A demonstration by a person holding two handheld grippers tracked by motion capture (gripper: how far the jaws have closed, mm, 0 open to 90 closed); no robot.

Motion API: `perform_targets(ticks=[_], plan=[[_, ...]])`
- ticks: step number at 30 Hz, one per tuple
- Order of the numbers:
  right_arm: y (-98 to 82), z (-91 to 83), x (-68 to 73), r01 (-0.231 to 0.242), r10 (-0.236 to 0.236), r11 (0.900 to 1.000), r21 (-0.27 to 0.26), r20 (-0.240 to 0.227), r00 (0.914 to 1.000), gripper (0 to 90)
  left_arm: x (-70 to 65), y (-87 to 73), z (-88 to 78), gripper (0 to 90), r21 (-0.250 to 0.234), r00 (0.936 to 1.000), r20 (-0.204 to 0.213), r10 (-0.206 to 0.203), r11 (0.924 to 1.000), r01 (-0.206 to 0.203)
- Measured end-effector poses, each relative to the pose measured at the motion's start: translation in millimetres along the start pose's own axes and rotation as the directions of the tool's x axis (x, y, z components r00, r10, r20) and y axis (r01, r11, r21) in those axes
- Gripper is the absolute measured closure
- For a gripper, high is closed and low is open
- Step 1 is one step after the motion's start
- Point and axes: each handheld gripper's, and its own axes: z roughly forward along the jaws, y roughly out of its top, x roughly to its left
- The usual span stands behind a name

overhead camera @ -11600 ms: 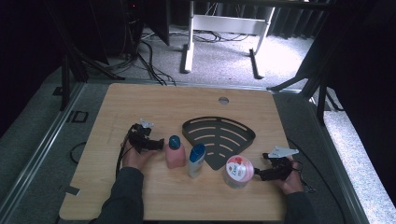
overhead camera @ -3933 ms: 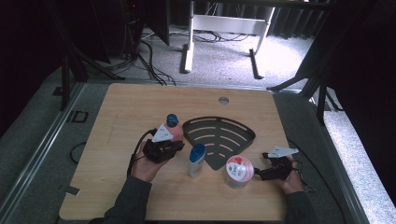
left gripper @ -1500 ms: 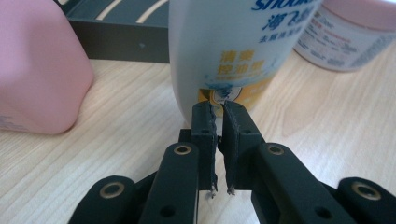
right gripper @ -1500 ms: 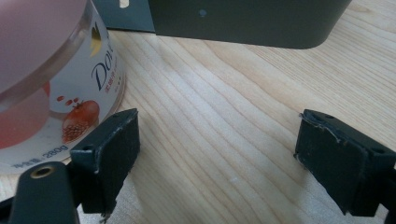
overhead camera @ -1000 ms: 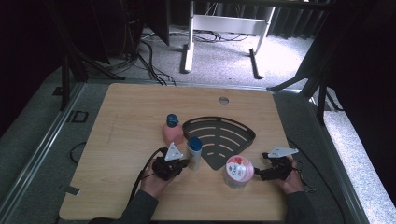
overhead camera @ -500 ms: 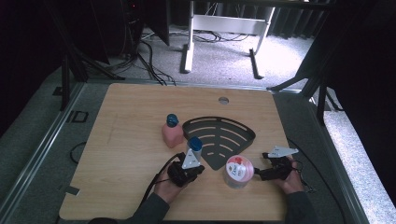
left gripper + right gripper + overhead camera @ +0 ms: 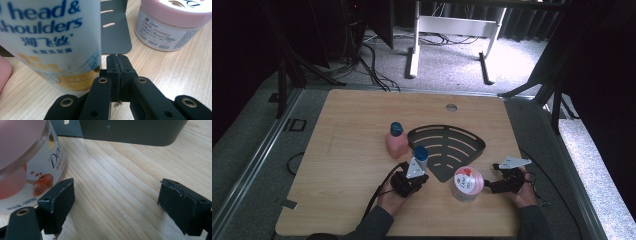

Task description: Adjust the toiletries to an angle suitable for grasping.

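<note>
Shampoo bottle [image 7: 52, 42], white plastic with a blue cap and blue "head & shoulders" lettering over a yellow-and-blue wash near its base, is seen standing upright on the pale wooden table [image 7: 337, 150], at the near-left edge of a dark grey, fan-shaped slotted metal rack [image 7: 447, 150]; in the high view its blue cap is found just beyond the left gripper [image 7: 414, 181]. In the left gripper view the left gripper's two black jaws are pressed together with nothing between them, and the bottle is seen just to their left, close against the gripper's side rather than gripped; it is judged that the closed jaws are placed there to nudge the bottle sideways, though actual contact cannot be told. A pink, squat bottle with a blue cap [image 7: 396, 141] is stood just beyond, left of the rack. A round clear jar with a pink lid [image 7: 467, 184], marked Dove, is set near the rack's front tip; the right gripper [image 7: 120, 202] is held low over the wood with its jaws spread wide and empty, the jar just outside one jaw, seemingly kept waiting beside it.
</note>
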Motion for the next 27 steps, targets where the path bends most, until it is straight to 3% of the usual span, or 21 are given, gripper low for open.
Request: perform_targets(ticks=[15, 22, 27], plan=[[0.0, 0.0, 0.0, 0.0, 0.0, 1.0, 0.0, 0.0, 1.0, 13.5, 13.8, -5.7, -2.3, 88.2, 0.006, 0.9978, -0.049, -0.044, 0.999, 0.044], [0.0, 0.0, 0.0, 0.0, 0.0, 1.0, 0.0, -0.001, 1.0, 13.4, 24.9, -10.7, -5.5, 87.7, 0.013, 0.9931, -0.083, -0.083, 0.9964, 0.084], [0.0, 0.0, 0.0, 0.0, 0.0, 1.0, 0.0, -0.001, 1.0, 13.4, 32.6, -14.1, -7.6, 87.7, 0.026, 0.9862, -0.112, -0.122, 0.9918, 0.125]])
